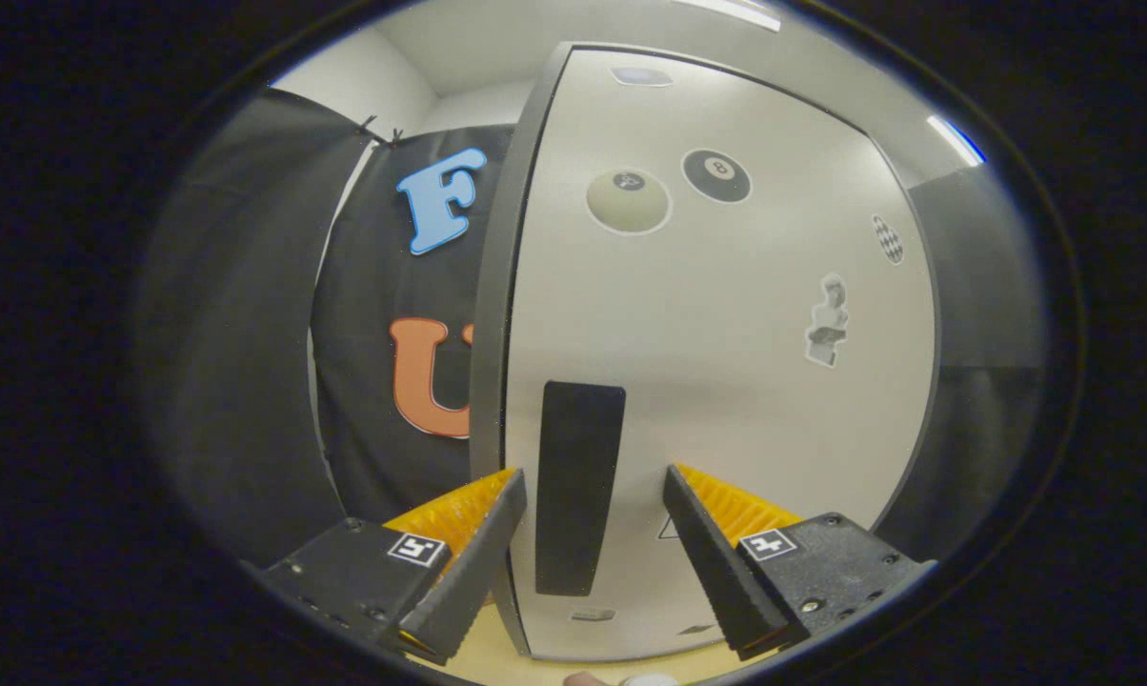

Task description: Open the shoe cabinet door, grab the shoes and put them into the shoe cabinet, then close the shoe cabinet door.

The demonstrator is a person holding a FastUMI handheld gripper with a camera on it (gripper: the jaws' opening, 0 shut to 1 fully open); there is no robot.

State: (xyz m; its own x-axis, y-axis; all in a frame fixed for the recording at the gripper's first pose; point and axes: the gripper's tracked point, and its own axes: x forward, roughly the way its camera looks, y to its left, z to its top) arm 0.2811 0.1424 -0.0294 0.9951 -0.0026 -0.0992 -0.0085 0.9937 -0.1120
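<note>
The shoe cabinet door (726,362) was seen close ahead of the gripper (593,486), shut or very nearly so, its pale face taking up most of the space beyond the fingers. A dark upright handle (578,486) was fixed near the door's left edge, and it was seen between the two fingers, which were spread wide to either side of it and pressed on nothing. Whether the fingertips touched the door face could not be told. Two billiard-ball stickers (674,189) were stuck high on the door, a small checkered sticker (887,238) and a figure sticker (827,320) farther right. The cabinet's grey side panel (497,286) was seen left of the door, with the booth's black cloth wall (250,333) beyond it. A light wooden surface (483,643) was glimpsed beneath the cabinet.
</note>
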